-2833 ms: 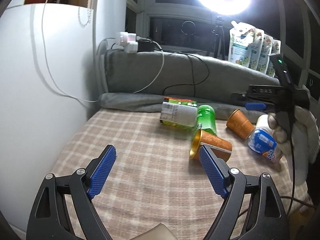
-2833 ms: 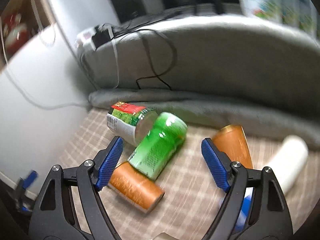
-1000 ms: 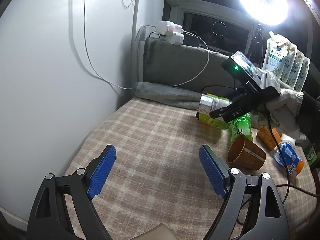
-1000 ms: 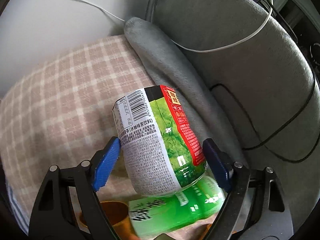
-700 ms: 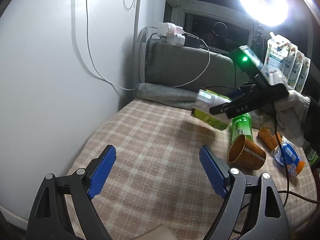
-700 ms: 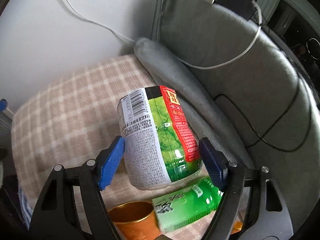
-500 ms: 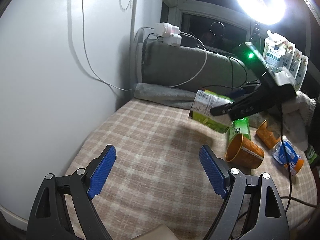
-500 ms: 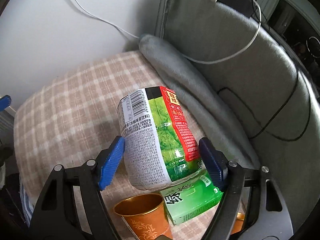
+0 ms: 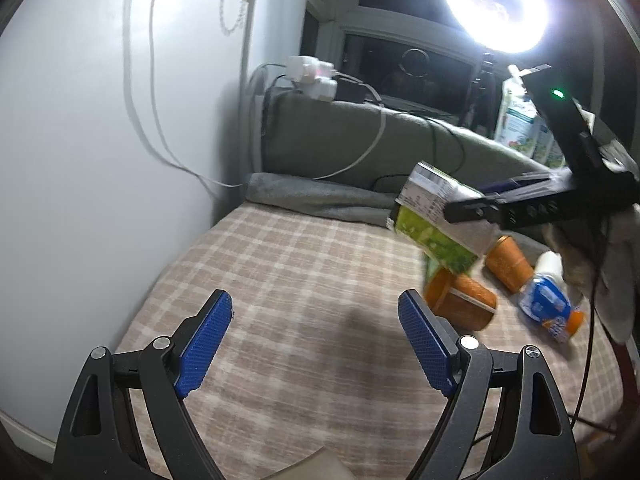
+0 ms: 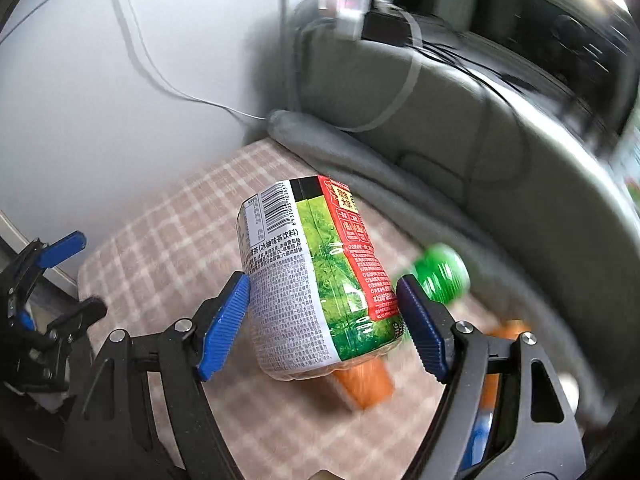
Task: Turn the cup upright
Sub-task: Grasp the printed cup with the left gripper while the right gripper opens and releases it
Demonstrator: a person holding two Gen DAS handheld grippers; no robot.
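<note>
My right gripper [image 10: 323, 310] is shut on a green and white labelled drink cup [image 10: 316, 280] and holds it tilted in the air above the checked cloth. In the left wrist view the same cup [image 9: 436, 220] hangs at the right, clamped in the right gripper [image 9: 472, 212]. My left gripper [image 9: 314, 336] is open and empty, low over the near cloth, well left of the cup. An orange cup [image 9: 460, 304] lies on its side below the held cup.
A second orange cup [image 9: 508, 260], a blue and orange packet [image 9: 548, 312] and a green bottle [image 10: 440, 272] lie on the checked cloth [image 9: 300, 280]. A grey cushion [image 9: 360, 148] with cables runs along the back. A white wall [image 9: 100, 160] stands on the left.
The right gripper has lifted the labelled cup higher and turned it, moving right in the left wrist view. The left gripper has stayed open and shifted only slightly.
</note>
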